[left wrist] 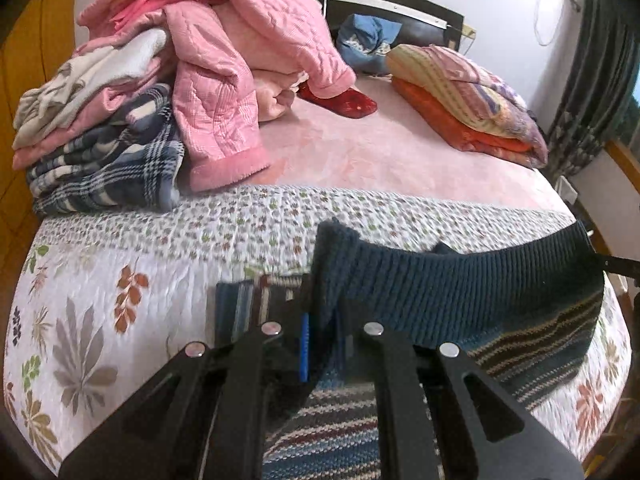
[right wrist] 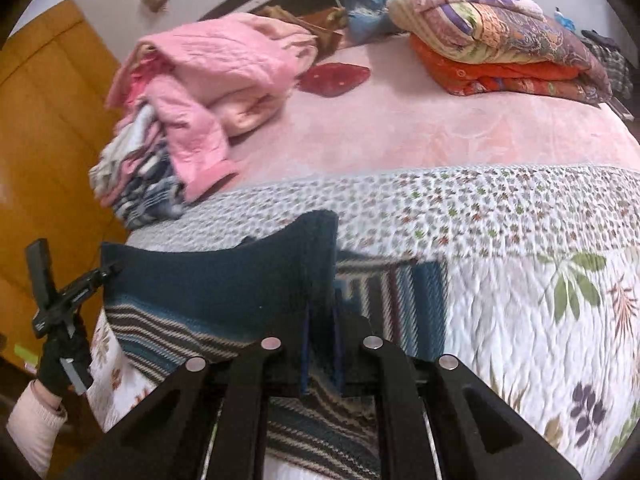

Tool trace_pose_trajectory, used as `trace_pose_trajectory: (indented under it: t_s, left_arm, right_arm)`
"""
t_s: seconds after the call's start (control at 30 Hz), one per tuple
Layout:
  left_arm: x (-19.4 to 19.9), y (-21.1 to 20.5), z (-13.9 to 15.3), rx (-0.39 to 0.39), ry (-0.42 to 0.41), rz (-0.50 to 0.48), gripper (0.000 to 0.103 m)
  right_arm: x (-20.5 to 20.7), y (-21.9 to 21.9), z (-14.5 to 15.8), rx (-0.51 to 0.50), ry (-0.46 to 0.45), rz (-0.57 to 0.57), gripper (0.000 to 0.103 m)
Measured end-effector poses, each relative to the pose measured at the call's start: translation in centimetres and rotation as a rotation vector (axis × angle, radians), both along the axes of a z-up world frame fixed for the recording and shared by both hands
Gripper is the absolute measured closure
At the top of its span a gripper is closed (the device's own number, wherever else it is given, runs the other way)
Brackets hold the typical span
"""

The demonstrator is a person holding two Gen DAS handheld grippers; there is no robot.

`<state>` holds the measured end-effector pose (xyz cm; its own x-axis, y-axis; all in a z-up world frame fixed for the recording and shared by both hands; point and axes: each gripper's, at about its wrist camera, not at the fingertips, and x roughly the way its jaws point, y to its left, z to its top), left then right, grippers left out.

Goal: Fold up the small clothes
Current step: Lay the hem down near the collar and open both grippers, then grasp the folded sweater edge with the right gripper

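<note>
A small knitted sweater (left wrist: 460, 288), dark teal at its ribbed hem and striped below, is held up over the floral bedspread (left wrist: 120, 280). My left gripper (left wrist: 320, 320) is shut on one corner of the ribbed hem. My right gripper (right wrist: 320, 320) is shut on the other corner of the sweater (right wrist: 200, 280). The hem stretches taut between the two, and striped parts of the sweater lie on the bed beneath. In the right wrist view the other gripper's body (right wrist: 60, 300) and a gloved hand (right wrist: 60, 364) show at the far left.
A pile of pink quilted clothes and a plaid garment (left wrist: 160, 100) sits at the back left of the bed. Folded quilts (left wrist: 472, 100) lie at the back right, a blue pillow (left wrist: 368, 40) by the headboard. A wooden door (right wrist: 48, 140) stands left of the bed.
</note>
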<state>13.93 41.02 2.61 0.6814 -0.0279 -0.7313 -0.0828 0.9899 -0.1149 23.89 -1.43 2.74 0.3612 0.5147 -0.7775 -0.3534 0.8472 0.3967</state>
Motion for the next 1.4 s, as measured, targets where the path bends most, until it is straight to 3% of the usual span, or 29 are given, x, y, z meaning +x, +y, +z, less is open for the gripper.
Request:
trace_pose_trajectory:
  t_s: [0.37, 0.53, 0.7, 0.8, 0.87, 0.93, 1.0, 1.07, 1.13, 1.3, 1.33, 1.37, 1.4]
  left_arm:
    - [6.9, 0.7, -9.1, 0.036, 0.185, 0.016, 0.095]
    - [7.5, 1.1, -11.1, 0.025, 0.217, 0.031, 0.090]
    - [7.3, 1.7, -11.6, 0.025, 0.240, 0.051, 0.078]
    - [6.8, 2.6, -11.2, 0.019, 0.255, 0.091, 0.062]
    - [5.8, 3.6, -10.4, -0.003, 0.243, 0.118, 0.061]
    - [4.1, 4.4, -9.2, -0.008, 0.227, 0.138, 0.061]
    - [2.1, 4.4, -8.1, -0.010, 0.203, 0.123, 0.055]
    - [-0.1, 3.8, -7.2, 0.002, 0.178, 0.093, 0.050]
    - [-2.6, 2.7, -7.0, 0.001, 0.177, 0.048, 0.046]
    - [-7.4, 0.9, -8.7, -0.037, 0.203, 0.013, 0.046]
    - [-7.9, 0.6, -9.1, -0.042, 0.211, 0.011, 0.046]
    - [-8.2, 0.3, -9.5, -0.046, 0.222, 0.009, 0.046]
    - [-8.5, -0.1, -10.1, -0.052, 0.240, 0.006, 0.046]
  right_arm:
    - [5.5, 2.0, -8.5, -0.111, 0.109, -0.027, 0.094]
    - [6.1, 2.4, -10.9, -0.149, 0.138, -0.041, 0.093]
    - [6.4, 2.2, -12.1, -0.156, 0.159, -0.062, 0.089]
    - [6.1, 2.0, -12.1, -0.173, 0.158, -0.075, 0.080]
    - [5.5, 1.2, -11.4, -0.173, 0.156, -0.079, 0.065]
    - [4.6, -0.1, -10.3, -0.142, 0.156, -0.083, 0.061]
    - [3.1, -1.5, -9.0, -0.103, 0.154, -0.073, 0.053]
    - [1.4, -2.6, -8.3, -0.089, 0.154, -0.055, 0.039]
    - [-0.9, -3.6, -8.4, -0.095, 0.173, -0.024, 0.037]
    - [-5.3, -5.8, -10.8, -0.115, 0.252, -0.004, 0.039]
    - [-6.2, -6.3, -11.6, -0.104, 0.279, -0.005, 0.050]
    - [-6.5, -6.5, -12.0, -0.099, 0.298, -0.004, 0.071]
    - [-6.8, -6.5, -12.6, -0.095, 0.319, -0.003, 0.080]
